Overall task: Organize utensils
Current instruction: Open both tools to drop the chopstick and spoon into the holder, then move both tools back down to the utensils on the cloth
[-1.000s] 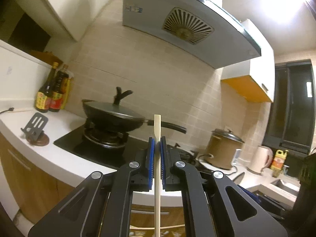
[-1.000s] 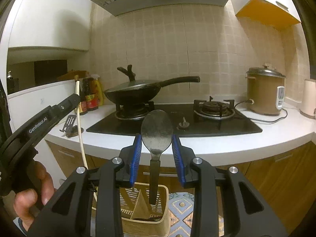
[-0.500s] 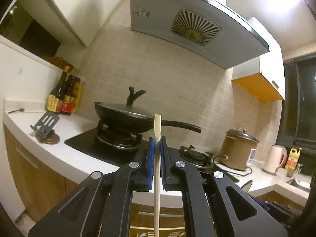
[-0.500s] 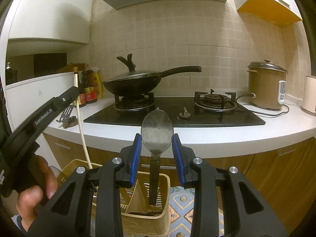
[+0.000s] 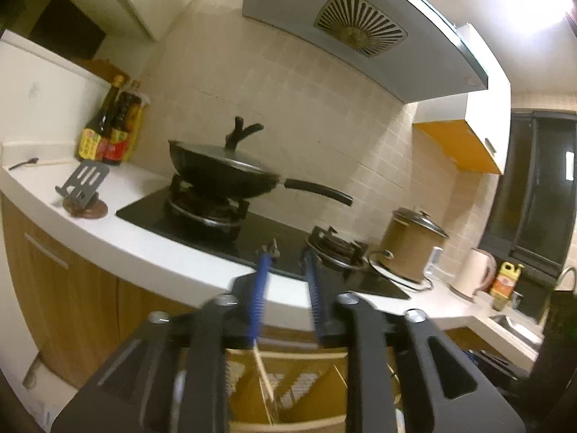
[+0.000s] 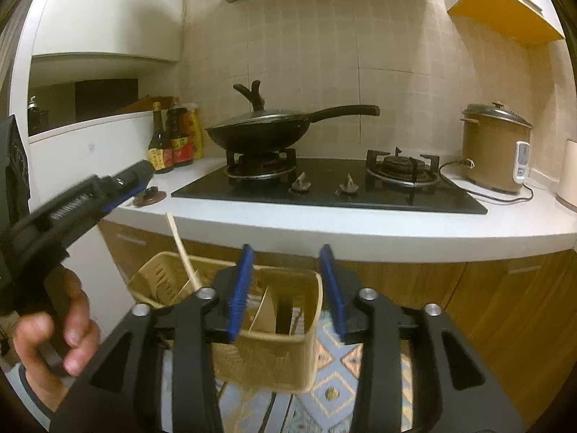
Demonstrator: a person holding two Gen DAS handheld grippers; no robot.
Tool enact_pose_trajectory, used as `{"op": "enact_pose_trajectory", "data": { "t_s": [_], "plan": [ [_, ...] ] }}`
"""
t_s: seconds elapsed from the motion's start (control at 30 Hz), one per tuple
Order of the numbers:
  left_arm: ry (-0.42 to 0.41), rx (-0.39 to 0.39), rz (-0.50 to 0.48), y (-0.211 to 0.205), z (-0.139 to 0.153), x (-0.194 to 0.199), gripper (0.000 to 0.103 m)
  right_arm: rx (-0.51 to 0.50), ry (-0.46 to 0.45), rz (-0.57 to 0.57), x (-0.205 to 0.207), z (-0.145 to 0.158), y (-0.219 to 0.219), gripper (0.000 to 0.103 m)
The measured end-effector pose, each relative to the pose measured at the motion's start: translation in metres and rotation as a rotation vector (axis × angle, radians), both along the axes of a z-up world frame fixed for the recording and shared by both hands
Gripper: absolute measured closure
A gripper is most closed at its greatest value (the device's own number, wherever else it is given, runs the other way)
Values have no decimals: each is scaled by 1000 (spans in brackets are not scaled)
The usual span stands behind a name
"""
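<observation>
Both the left gripper point(image 5: 286, 288) and right gripper point(image 6: 286, 281) now gape empty, the chopstick point(image 6: 183, 250) and spoon released into the caddy point(image 6: 274, 342) below.

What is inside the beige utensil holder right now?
In the utensil holder, a chopstick leans up out of the left compartment, and slanted dividers and a dark handle show further right. The bottom is hidden by its walls and the right tool.

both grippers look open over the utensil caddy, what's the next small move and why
Probably lift both grippers clear of the utensil caddy and go for the next utensil. The left gripper and right gripper stand open and empty, and the chopstick already leans inside the caddy's left compartment, so nothing here seems left to release.
</observation>
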State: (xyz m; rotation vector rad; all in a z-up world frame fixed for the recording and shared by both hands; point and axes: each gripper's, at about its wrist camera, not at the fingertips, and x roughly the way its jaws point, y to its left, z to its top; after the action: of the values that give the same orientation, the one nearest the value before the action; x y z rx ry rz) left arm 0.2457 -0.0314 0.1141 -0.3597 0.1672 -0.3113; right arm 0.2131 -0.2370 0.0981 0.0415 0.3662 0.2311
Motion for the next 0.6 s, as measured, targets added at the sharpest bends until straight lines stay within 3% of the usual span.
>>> {"op": "enact_pose_trajectory", "data": {
  "t_s": [0.13, 0.27, 0.4, 0.6],
  "plan": [
    [39, -12, -43, 18, 8, -22, 80, 36, 41, 1, -16, 6, -10, 58],
    [64, 9, -73, 30, 20, -48, 73, 73, 82, -13, -33, 14, -22, 58],
    [96, 71, -90, 37, 28, -74, 68, 95, 137, -14, -53, 23, -31, 58],
    [247, 167, -132, 44, 22, -97, 68, 57, 259, -1, -76, 17, -24, 58]
  ]
}}
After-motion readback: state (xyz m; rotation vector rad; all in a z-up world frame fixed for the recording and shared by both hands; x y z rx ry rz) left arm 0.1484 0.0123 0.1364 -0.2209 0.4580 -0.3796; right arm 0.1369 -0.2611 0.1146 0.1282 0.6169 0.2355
